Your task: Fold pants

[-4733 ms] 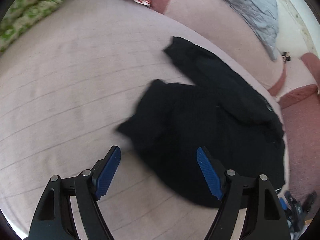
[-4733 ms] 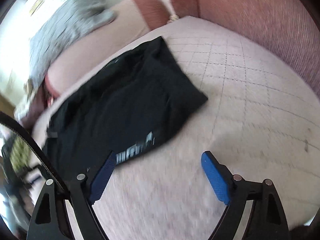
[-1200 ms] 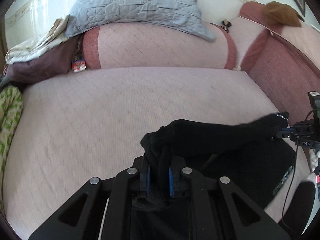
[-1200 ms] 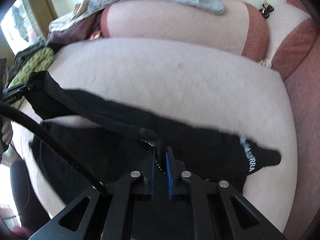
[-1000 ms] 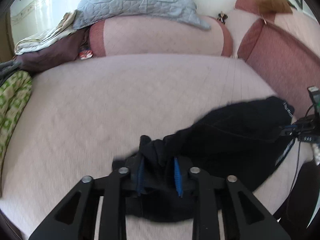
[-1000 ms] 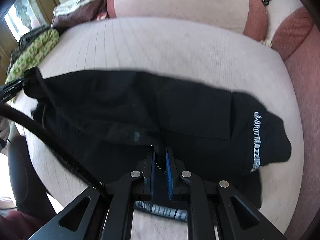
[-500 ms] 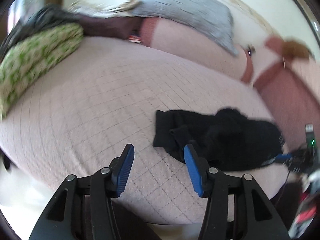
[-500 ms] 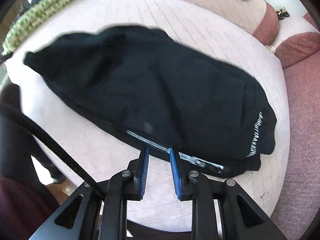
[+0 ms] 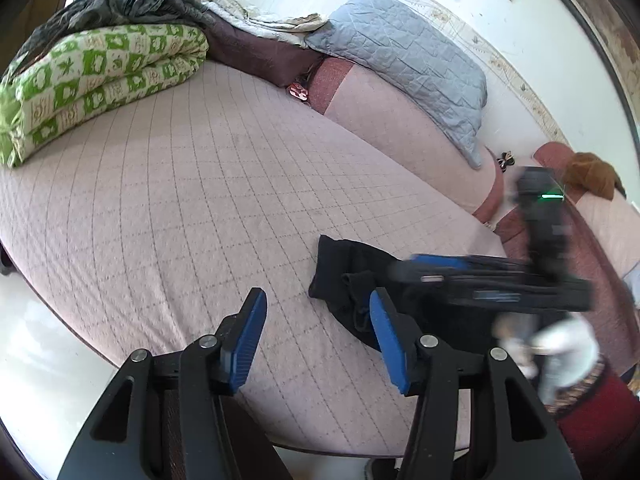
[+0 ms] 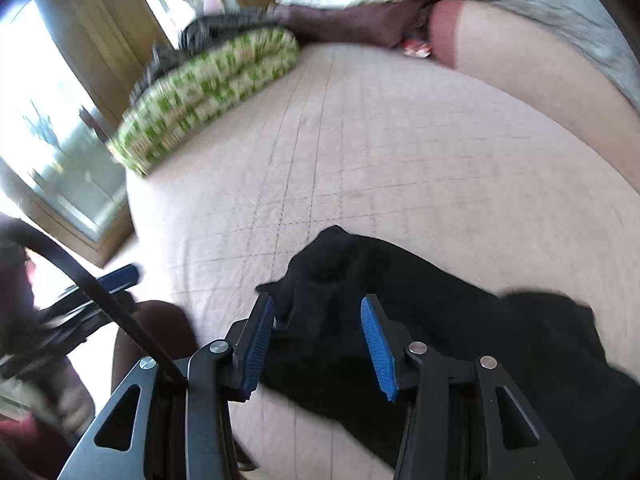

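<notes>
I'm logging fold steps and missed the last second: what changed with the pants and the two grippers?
Both grippers let go. The left gripper and right gripper each pinched the black pants a second ago; their jaws have just been opening, and neither now grips the cloth. The pants, then lifted and stretched between them, now lie bunched on the pink quilted bed. The green patterned quilt and grey pillow stayed put.
</notes>
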`<act>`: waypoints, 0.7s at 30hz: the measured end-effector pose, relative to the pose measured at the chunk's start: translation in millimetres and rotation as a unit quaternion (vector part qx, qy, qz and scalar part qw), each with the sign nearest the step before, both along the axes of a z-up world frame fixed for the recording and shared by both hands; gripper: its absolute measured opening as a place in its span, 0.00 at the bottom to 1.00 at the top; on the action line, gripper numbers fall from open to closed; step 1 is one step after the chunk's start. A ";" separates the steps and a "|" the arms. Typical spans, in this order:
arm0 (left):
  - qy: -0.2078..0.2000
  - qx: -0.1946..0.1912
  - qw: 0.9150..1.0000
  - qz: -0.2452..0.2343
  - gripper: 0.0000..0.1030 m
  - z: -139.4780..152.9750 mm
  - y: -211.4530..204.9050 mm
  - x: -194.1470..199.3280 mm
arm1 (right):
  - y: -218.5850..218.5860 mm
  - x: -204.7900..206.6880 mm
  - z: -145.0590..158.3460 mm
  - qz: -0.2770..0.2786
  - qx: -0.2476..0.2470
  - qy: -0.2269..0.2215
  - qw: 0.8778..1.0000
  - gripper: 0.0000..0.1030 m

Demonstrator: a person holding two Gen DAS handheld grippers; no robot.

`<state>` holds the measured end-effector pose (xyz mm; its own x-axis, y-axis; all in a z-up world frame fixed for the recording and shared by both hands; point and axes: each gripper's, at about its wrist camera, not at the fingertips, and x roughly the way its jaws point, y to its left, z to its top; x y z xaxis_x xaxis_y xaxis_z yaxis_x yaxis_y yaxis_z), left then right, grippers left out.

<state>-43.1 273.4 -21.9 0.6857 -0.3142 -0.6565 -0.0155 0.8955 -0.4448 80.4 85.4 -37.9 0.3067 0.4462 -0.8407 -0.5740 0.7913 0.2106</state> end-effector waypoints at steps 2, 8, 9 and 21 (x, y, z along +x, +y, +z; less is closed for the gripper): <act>-0.001 -0.005 1.000 0.001 0.52 -0.5 2.7 -2.2 | 19.7 9.1 -25.5 0.005 -0.048 0.011 0.999 0.48; -0.012 -0.027 1.000 0.003 0.52 -1.1 13.1 -3.2 | 14.3 15.2 -48.0 -0.015 -0.039 0.047 0.998 0.07; -0.016 -0.031 0.999 0.002 0.53 0.0 14.6 -2.0 | 14.1 18.3 -43.9 -0.020 -0.027 0.047 0.998 0.07; -0.015 -0.046 0.999 0.017 0.56 2.1 28.9 -0.8 | 45.0 76.4 -56.1 -0.099 0.012 0.076 0.992 0.13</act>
<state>-43.9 302.3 -19.8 0.7161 -0.3484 -0.6048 -0.0311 0.8497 -0.5263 156.8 130.5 -94.0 0.2606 0.4099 -0.8741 -0.3683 0.8792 0.3024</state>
